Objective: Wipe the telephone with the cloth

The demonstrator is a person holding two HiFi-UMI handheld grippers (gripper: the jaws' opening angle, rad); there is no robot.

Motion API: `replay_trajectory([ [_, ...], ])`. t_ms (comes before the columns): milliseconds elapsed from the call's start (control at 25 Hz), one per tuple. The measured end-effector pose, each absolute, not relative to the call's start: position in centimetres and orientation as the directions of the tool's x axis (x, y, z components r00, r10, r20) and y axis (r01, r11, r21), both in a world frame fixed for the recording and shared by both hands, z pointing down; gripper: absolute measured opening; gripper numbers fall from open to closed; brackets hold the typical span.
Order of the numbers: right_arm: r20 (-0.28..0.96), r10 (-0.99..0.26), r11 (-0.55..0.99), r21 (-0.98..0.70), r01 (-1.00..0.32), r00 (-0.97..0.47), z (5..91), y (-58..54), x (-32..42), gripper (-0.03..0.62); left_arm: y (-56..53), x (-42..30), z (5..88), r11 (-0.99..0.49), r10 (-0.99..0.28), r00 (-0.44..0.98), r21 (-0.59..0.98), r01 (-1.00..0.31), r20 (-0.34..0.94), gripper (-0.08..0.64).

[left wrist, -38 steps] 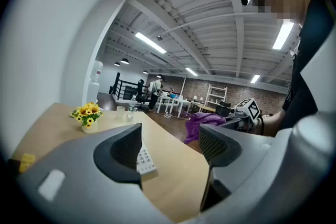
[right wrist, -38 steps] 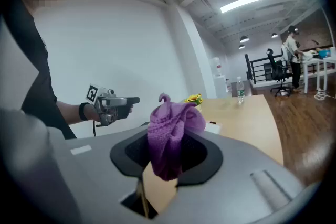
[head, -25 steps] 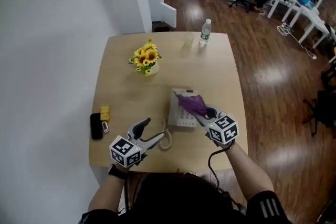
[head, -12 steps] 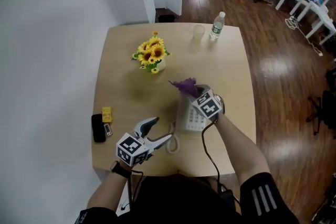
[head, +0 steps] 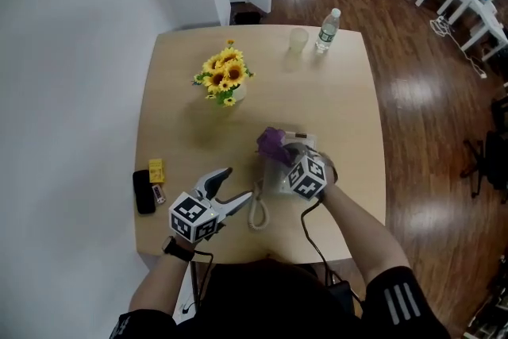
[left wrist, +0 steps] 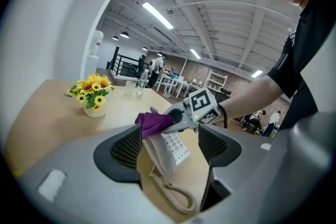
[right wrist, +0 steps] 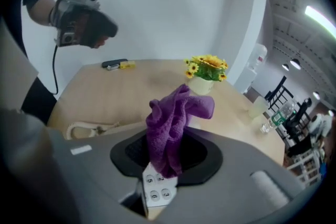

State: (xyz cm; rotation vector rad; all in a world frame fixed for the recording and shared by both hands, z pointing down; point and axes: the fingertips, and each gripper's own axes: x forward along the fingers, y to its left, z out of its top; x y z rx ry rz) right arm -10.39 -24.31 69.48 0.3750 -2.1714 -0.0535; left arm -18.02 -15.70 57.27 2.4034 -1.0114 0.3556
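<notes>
The white telephone lies near the table's front edge, its coiled cord trailing toward me. My right gripper is over the phone, shut on the purple cloth, which bunches at the phone's far end. In the right gripper view the cloth sticks up from between the jaws, with phone keys just below. My left gripper stands open just left of the phone, holding nothing. In the left gripper view the phone shows between the open jaws, with the cloth beyond.
A pot of yellow flowers stands at the table's middle left. A clear cup and a water bottle are at the far edge. A black object and a small yellow item lie at the left edge.
The right gripper swept the cloth forward along the phone, then back toward me and lower. The left gripper has barely moved and stays open.
</notes>
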Motion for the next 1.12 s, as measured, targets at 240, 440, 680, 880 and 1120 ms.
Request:
replay_trajectory([
  [240,0.807,-0.266,0.963,0.244,-0.113,-0.527,70.2,-17.9,-9.5,0.115,-16.6,-17.4,58.0,-0.584,-0.588,0.676,0.345,-0.735,0.445,0.333],
  [440,0.828,-0.239,0.963,0.269,-0.015,-0.508,72.4,-13.7,-9.5,0.115,-17.0,-17.6,61.0,-0.53,-0.557,0.621,0.339,-0.777,0.551,0.328],
  [680,0.853,-0.182,0.978,0.208,0.001,-0.489,75.4,-9.9,-9.8,0.115,-17.2,-16.6,62.8,-0.524,-0.53,0.593,0.317,-0.791,0.606,0.324],
  [880,0.822,-0.165,0.986,0.13,-0.103,-0.546,73.9,-8.3,-9.7,0.115,-19.0,-16.0,64.4,-0.473,-0.545,0.514,0.263,-0.841,0.663,0.321],
  [1120,0.722,-0.281,0.93,0.04,-0.366,-0.633,68.8,-7.8,-5.6,0.115,-22.5,-12.8,67.2,-0.363,-0.558,0.405,0.226,-0.904,0.724,0.319],
])
